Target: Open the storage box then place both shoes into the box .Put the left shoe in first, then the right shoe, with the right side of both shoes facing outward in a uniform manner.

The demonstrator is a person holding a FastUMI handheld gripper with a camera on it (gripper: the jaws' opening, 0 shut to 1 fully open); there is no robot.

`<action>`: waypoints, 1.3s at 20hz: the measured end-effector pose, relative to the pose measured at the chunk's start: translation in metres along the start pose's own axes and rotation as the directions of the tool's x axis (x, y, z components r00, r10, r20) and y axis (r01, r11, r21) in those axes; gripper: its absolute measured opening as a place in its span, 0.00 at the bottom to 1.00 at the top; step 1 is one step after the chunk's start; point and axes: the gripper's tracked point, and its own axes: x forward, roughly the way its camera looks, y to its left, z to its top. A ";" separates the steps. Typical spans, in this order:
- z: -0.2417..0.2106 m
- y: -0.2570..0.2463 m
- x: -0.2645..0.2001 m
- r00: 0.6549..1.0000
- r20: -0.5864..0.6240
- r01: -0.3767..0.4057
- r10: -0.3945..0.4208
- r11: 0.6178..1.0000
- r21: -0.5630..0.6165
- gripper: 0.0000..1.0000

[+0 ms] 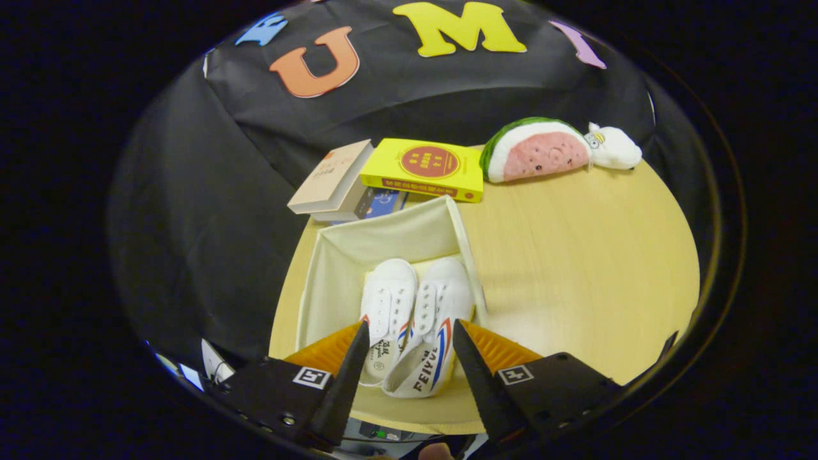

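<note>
- Gripper view looks down along the gripper (pixel 409 348), whose two fingers (pixel 348 377) are spread apart and press on nothing.
- Between the fingers and just ahead of them lie two white shoes with red and blue side stripes, side by side, toes pointing away from the fingers.
- One shoe (pixel 386 313) lies nearer the left finger; its heel end sits just beside that fingertip.
- A second shoe (pixel 431 332) lies nearer the right finger, and its heel end reaches back into the gap between the fingers.
- Both shoes touch each other along their inner sides.
- Both rest inside an open cream fabric storage box (pixel 358 246), whose far wall stands beyond the toes and whose right wall runs just ahead of the right fingertip.
- Whether the heels stay fully inside the box's near edge is hard to tell, as the fingers hide that edge.
- Box and shoes sit on a pale wooden tabletop (pixel 575 275).
- Beyond the box, well past the fingers, lie a tan book (pixel 329 179) and a yellow book (pixel 425 167), with a blue book (pixel 381 204) under them.
- Further right of the books rest a watermelon-slice plush (pixel 533 150) and a small white plush (pixel 613 148), touching each other.
</note>
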 end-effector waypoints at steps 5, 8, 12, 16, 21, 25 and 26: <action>0.040 -0.013 -0.054 0.973 0.227 0.086 -0.049 0.983 -0.159 0.96; 0.064 -0.028 -0.099 0.927 0.367 0.150 -0.074 0.972 -0.181 0.96; 0.087 -0.055 -0.162 0.849 0.519 0.184 -0.102 0.977 -0.110 0.97; 0.091 -0.092 -0.211 0.786 0.602 0.207 -0.143 0.978 -0.038 0.96; 0.091 -0.125 -0.240 0.739 0.650 0.240 -0.178 0.971 -0.007 0.96; 0.089 -0.132 -0.249 0.720 0.671 0.221 -0.177 0.975 0.019 0.96; 0.087 -0.132 -0.249 0.719 0.673 0.215 -0.173 0.976 0.022 0.96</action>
